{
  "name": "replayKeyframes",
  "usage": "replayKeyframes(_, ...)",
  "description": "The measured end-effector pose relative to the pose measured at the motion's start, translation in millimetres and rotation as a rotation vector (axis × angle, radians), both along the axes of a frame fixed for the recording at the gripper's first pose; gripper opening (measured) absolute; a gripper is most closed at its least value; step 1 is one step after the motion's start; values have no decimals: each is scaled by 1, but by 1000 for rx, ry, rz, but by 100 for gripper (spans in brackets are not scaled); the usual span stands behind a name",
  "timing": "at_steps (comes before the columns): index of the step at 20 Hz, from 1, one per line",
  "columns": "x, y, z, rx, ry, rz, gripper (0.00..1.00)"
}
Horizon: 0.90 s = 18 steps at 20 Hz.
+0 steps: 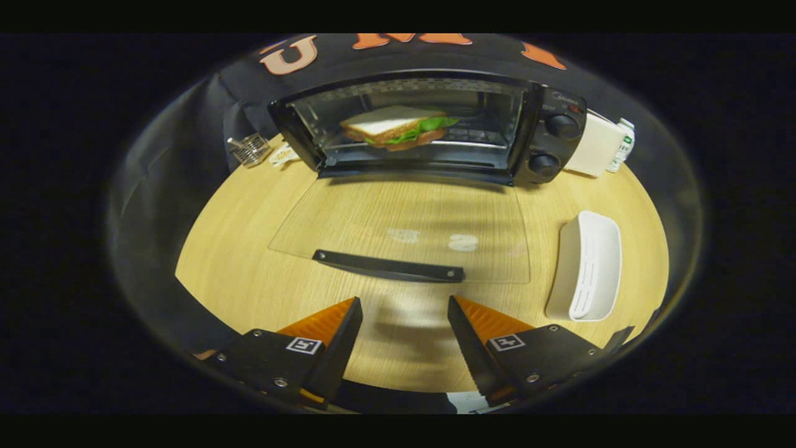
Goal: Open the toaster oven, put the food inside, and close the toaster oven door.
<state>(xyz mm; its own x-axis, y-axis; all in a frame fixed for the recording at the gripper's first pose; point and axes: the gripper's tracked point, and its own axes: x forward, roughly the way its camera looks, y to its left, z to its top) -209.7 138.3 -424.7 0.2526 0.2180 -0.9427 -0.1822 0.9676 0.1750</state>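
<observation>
Glass door [404, 230] lies open ahead of empty, spread tool [404, 314]; white tray [587, 267] beside.

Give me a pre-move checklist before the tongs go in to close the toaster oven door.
1. Food inside: ok. The sandwich sits on the rack inside the toaster oven.
2. Door state: ok for closing. The glass door lies folded down flat over the wooden table.
3. Handle reachable: ok. The door handle lies just ahead of the tongs, nothing between.
4. Tongs ready: ok. The fingers stand apart, holding nothing.
5. Swing path: ok. The white tray lies beside the door, apart from its edge.
6. Sandwich clear of the door opening: cannot tell from this angle.
</observation>
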Motion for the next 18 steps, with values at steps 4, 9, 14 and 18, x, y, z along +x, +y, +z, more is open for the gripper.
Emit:
replayKeyframes(4,6,1,-21,-61,11,17,80)
replayKeyframes(9,14,10,-29,-87,10,5,80)
replayKeyframes(14,18,13,-14,-44,28,-66,80)
replayKeyframes(18,28,20,10,2,-19,-74,80)
